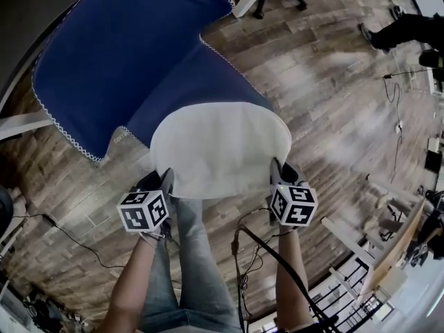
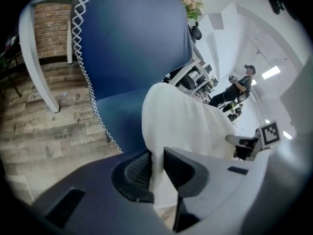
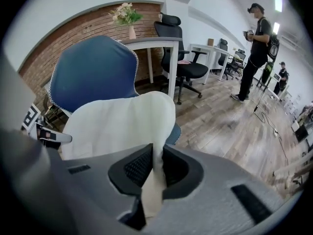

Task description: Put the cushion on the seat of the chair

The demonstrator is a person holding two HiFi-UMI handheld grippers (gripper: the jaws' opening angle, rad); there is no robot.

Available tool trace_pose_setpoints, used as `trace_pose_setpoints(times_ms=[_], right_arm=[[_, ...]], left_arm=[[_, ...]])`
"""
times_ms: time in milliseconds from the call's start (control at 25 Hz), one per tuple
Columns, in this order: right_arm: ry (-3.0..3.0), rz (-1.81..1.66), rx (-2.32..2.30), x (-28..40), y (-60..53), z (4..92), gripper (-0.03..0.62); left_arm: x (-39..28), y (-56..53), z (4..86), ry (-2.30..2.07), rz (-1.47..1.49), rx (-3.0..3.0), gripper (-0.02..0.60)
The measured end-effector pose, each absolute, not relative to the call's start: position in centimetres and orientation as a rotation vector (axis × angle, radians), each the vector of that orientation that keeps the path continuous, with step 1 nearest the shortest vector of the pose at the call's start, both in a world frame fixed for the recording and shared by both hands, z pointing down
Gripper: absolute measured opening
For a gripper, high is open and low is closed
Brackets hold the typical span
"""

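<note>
Head view, looking steeply down: a white cushion (image 1: 220,148) sits in the centre of the frame, held by its near edge between two grippers. The left gripper (image 1: 164,180) grips its lower-left corner and the right gripper (image 1: 278,169) its lower-right corner. A blue chair (image 1: 125,47) with white trim fills the upper left. Its seat runs down toward the centre, and the cushion covers the seat's near end. Wooden floor (image 1: 333,96) fills the rest of the frame.

In the left gripper view, the jaws stand narrow and pinch a fold of the cushion (image 2: 186,121), which rises from the gripper (image 2: 156,168) at lower centre. In the right gripper view, the gripper (image 3: 157,168) likewise clamps a thin fold, and the cushion (image 3: 117,121) spreads away to the upper left in front of the chair's back (image 3: 93,72).

The step in hand looks like the placing itself: the cushion is being brought over the seat. No view shows whether it rests on the seat yet. The next move probably calls for lowering both corners evenly until the cushion lies flat and squared against the backrest. After that, both pairs of jaws would need to open.
</note>
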State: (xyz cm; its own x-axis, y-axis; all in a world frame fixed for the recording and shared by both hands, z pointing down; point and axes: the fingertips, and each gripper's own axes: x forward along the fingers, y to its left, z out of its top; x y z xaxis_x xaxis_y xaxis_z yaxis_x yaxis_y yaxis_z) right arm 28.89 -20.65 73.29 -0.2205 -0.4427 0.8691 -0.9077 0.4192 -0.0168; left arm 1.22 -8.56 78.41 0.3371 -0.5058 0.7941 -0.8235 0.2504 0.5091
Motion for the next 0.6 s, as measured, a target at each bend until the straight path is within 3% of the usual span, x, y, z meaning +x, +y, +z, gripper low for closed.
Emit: trace_pose_setpoints(times_ms=[600], right_arm=[[-1.843, 0.491, 0.789, 20.2, -30.8, 77.3, 0.046]], left_arm=[[-0.8, -9.1, 82.5, -1.455, 0.126, 1.064, 0.054]])
